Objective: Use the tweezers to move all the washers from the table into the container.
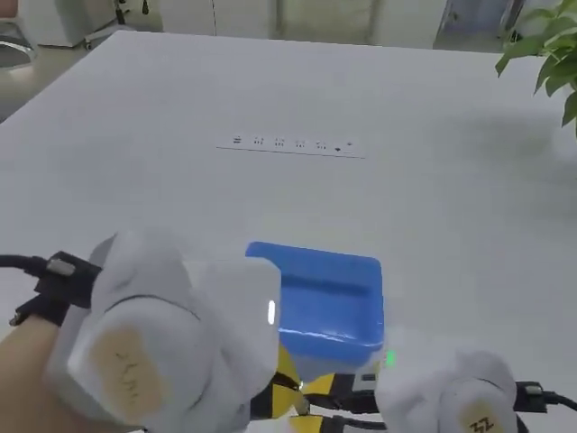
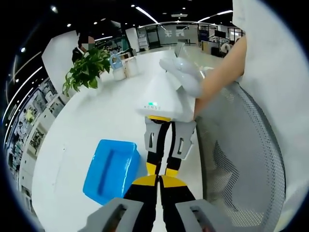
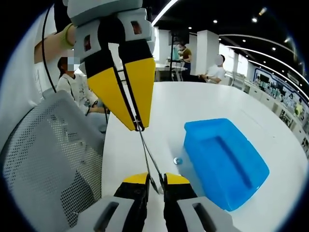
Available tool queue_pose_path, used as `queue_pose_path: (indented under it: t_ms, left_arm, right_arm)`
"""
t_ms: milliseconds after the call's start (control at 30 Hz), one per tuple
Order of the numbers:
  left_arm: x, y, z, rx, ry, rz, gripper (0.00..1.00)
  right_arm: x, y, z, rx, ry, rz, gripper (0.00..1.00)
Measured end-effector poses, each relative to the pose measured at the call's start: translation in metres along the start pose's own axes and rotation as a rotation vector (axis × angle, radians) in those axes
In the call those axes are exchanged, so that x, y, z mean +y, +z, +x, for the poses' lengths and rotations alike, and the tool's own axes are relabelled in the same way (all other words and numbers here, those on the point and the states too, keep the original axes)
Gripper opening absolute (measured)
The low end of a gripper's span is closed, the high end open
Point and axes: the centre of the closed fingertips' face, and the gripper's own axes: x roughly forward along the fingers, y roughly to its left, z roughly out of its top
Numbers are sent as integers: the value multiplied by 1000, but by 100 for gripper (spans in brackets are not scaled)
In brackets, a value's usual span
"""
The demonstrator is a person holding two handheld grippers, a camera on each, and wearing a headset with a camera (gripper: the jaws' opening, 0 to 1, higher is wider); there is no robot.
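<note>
Left tongs [image 3: 138, 126] and right tongs [image 3: 157, 178] grip tweezers [image 3: 146, 151]; one washer [image 3: 176, 160] lies on bench [image 3: 193, 101] beside empty-looking container [image 3: 224, 159].

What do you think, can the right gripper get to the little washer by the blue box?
Probably yes. The washer lies on bare table close ahead of the right gripper, beside the blue container, nothing between. But the left gripper also grips the tweezers.

This looks like a big open office. There is a wide white table [image 1: 406, 117], a grey mesh desk chair [image 3: 43, 159], a green leafy plant [image 2: 87, 70], long strip lights on the ceiling [image 2: 145, 14], and people sitting at far desks [image 3: 215, 72].
</note>
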Motion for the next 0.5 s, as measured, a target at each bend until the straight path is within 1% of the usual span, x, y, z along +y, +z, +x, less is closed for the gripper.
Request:
queue_pose_path:
  t_ms: [67, 100, 133, 200, 400, 467, 500]
  left_arm:
    - [3, -3, 2, 7, -3, -13, 0]
    - [5, -2, 1, 3, -2, -14, 0]
    - [6, -2, 1, 14, 0, -15, 0]
    - [7, -1, 0, 18, -4, -9, 0]
    - [8, 0, 0, 26, -4, 15, 0]
    - [7, -3, 3, 32, -10, 10, 0]
    - [7, -3, 3, 28, -13, 9, 0]
  right_arm:
    - [0, -2, 1, 7, 2, 2, 8]
    - [0, -2, 1, 2, 1, 4, 8]
    - [-1, -1, 1, -6, 10, 20, 8]
    - [0, 0, 2, -15, 17, 28, 7]
    - [-1, 2, 2, -19, 8, 20, 7]
    - [-2, -1, 3, -6, 2, 14, 8]
    - [-2, -3, 5, -13, 9, 29, 8]
